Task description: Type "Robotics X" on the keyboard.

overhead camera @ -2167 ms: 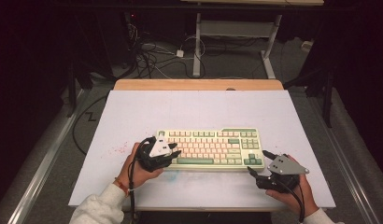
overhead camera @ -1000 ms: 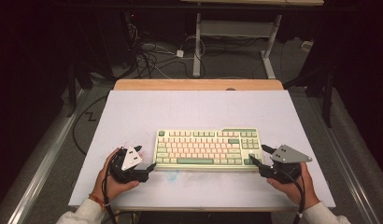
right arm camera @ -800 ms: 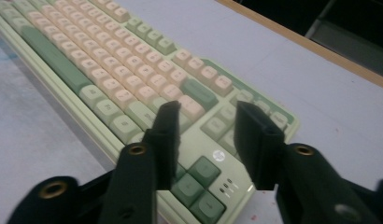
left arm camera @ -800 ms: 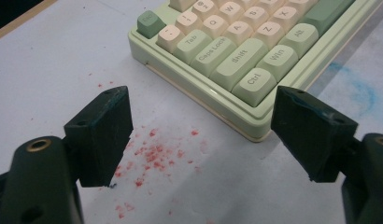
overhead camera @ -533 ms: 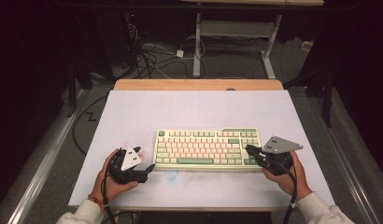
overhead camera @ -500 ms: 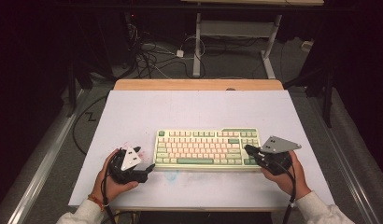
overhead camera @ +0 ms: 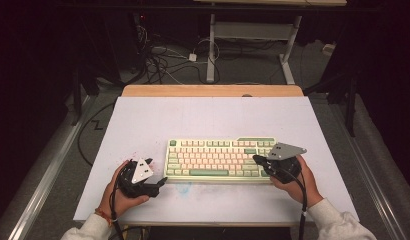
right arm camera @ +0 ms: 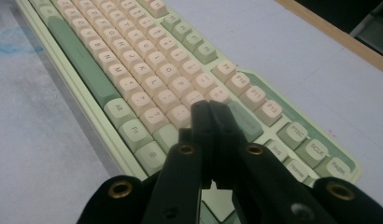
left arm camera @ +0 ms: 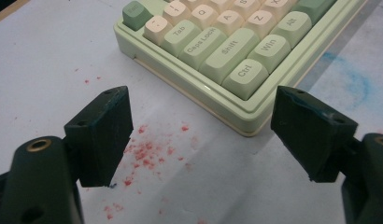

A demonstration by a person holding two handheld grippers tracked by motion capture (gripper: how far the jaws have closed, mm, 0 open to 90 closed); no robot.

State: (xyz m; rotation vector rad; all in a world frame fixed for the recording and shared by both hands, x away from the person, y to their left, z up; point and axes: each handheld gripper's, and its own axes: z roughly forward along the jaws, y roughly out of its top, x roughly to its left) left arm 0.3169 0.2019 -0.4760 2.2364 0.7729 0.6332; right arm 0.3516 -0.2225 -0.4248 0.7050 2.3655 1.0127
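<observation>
Right gripper: jaws have just been closing and now meet, nothing between them. Since a second ago it has come in from the table off the right end of the keyboard to sit over the right-hand keys. I read this as a closed tip readied to poke a key rather than grasp anything; the press itself is not yet made, as far as I can tell.

Left gripper: jaws wide apart, empty, parked on the white table near the keyboard's front-left corner, apart from it.

Keyboard lies mid-table, long side toward me, flat.

Views compared: the right gripper view puts the closed tip over the keys near the right end of the main block, which the high view is too coarse to resolve. The left gripper view shows the Ctrl key corner between the open jaws, and red specks on the table.
</observation>
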